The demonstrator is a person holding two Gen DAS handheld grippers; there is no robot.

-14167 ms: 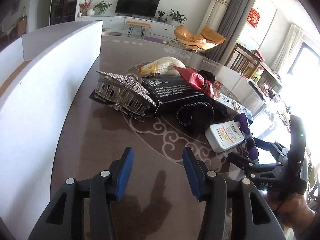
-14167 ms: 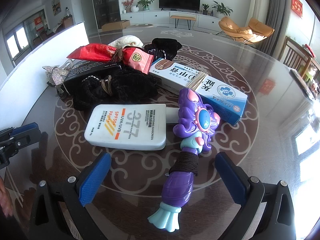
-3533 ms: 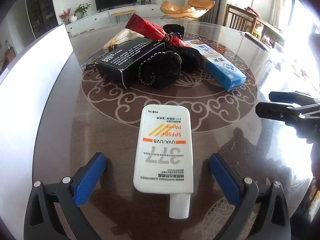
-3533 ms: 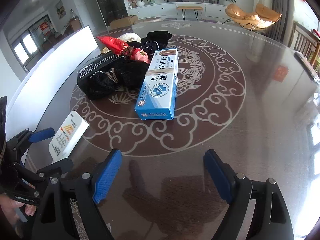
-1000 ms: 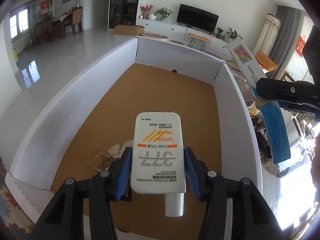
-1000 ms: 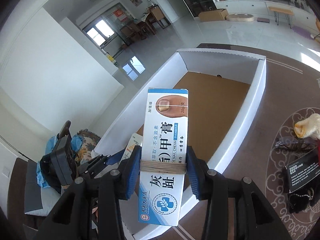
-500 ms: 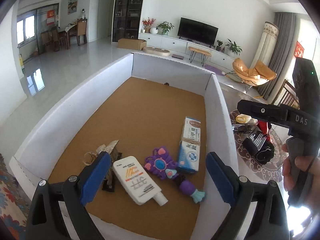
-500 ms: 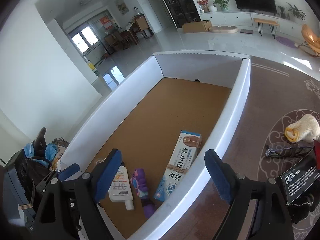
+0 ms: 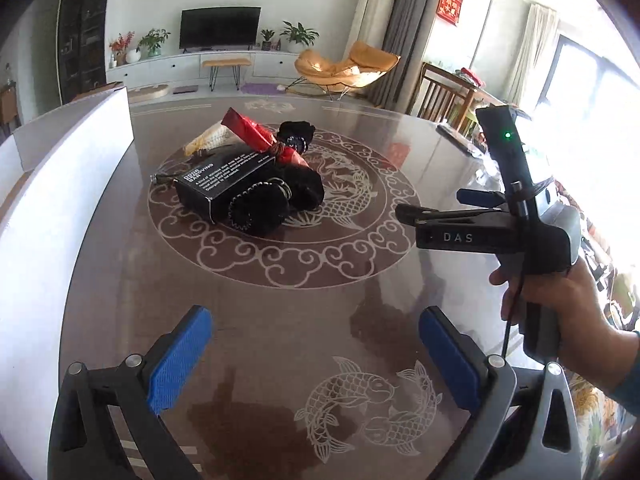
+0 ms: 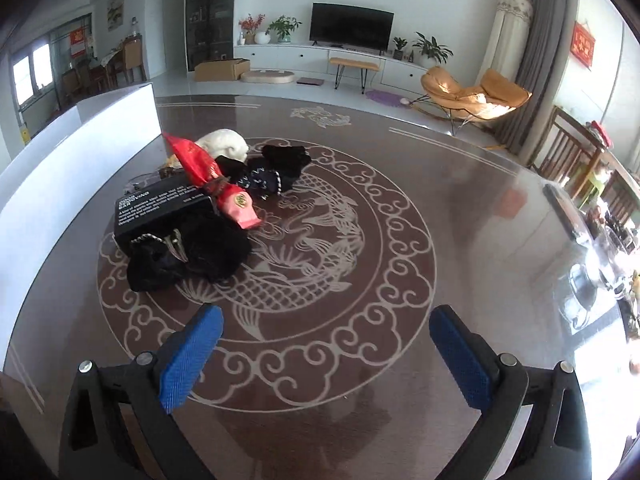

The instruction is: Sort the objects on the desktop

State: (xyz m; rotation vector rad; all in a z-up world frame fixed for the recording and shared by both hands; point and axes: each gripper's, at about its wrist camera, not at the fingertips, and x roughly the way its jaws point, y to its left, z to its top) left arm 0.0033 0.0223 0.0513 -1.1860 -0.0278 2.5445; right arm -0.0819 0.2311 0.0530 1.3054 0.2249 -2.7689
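A: Anything here you can read?

B: The right gripper [image 9: 430,207] has "DAS" in pale capitals on the side of its black body, seen from the left wrist view.

A: And the black box [image 9: 224,179] on the table?

B: White print on its top face. The heading looks like "ODOR REMOVING BAR", but only "BAR" and part of "VING" come out clear. The small lines under it are too fine to read in either view.

A: The red wrapper [image 10: 208,176]?

B: A round gold emblem near its pink end, not legible.

A: The red hanging [image 10: 583,43] on the wall?

B: Gold characters, too blurred.
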